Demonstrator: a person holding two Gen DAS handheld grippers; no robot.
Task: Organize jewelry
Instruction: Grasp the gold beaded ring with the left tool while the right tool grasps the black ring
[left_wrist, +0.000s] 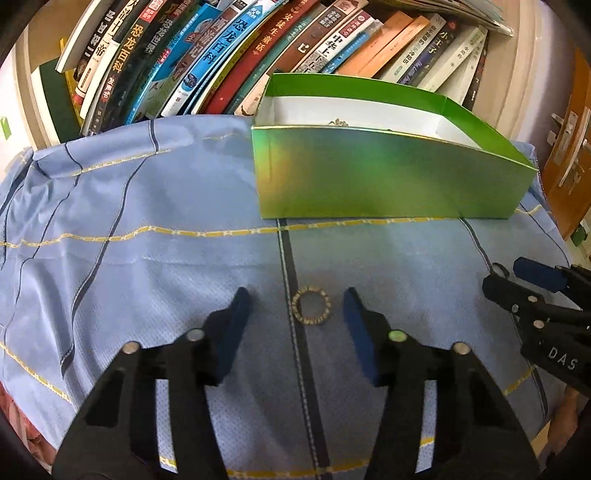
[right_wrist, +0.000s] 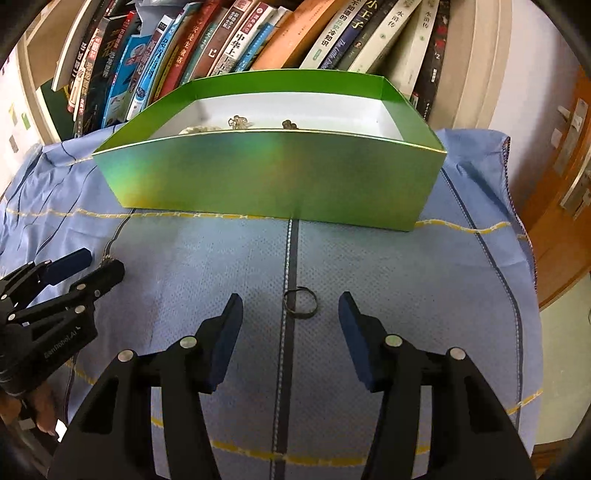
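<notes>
Left hand-held gripper (left_wrist: 295, 306) hovers low over the bench, its jaws spread wide apart and holding nothing. A beaded gold ring (left_wrist: 311, 305) lies flat on the blue cloth (left_wrist: 147, 258) between the two blue pads, nearer the right-hand one and touching neither. At about one o'clock from that ring stands the green box (left_wrist: 369, 173), well apart from it, in front of a row of books (left_wrist: 221, 55).

Right hand-held gripper (right_wrist: 291, 310) is likewise open and empty. A thin dark ring (right_wrist: 300, 302) lies on the cloth between its pads, apart from both. The box sits at twelve o'clock from this ring, and the right wrist view shows several small pieces of jewelry (right_wrist: 240, 122) already lying on its white floor.

Judging from this, the sorting is partly done: some pieces are in the box, while these two rings are not yet gripped and remain to be lifted and dropped inside. Whether more pieces wait outside the views cannot be told.
</notes>
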